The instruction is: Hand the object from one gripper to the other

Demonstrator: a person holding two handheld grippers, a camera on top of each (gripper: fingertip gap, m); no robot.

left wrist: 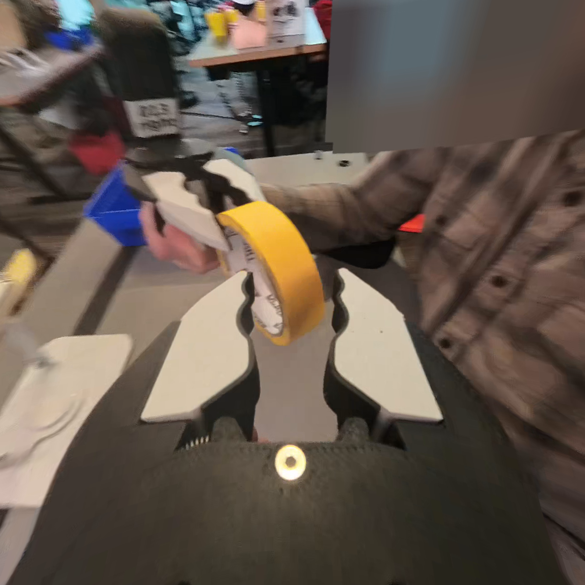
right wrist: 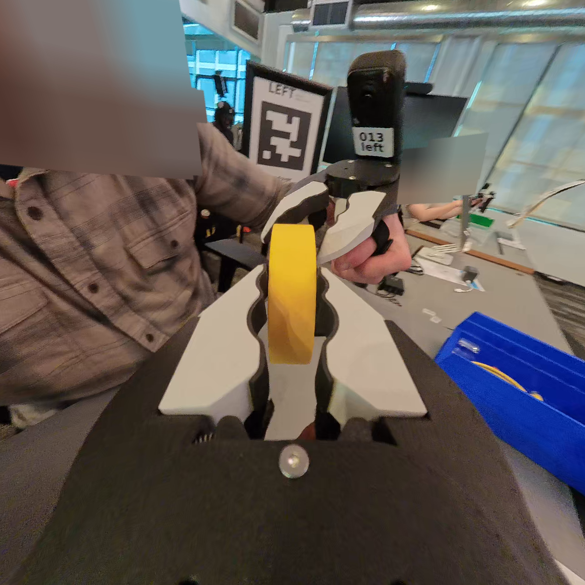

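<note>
A yellow tape roll (left wrist: 285, 262) with a white core is held in the air above a grey table. In the right wrist view my right gripper (right wrist: 291, 273) is shut on the roll (right wrist: 291, 316), with a pad on each flat side. The same gripper shows in the left wrist view (left wrist: 237, 218), coming in from the upper left. My left gripper (left wrist: 292, 278) is open, its fingers straddling the far part of the roll with a clear gap on the right side. It also shows in the right wrist view (right wrist: 294, 243), at the roll's top.
A blue bin (right wrist: 506, 395) stands on the grey table (right wrist: 459, 316) to the right; it also shows in the left wrist view (left wrist: 114, 215). The person's plaid shirt (left wrist: 490, 269) is close by. A white sheet (left wrist: 63, 395) lies at the left. A black-and-white marker board (right wrist: 285, 133) is behind. The tips of both grippers are at nearly the same place.
</note>
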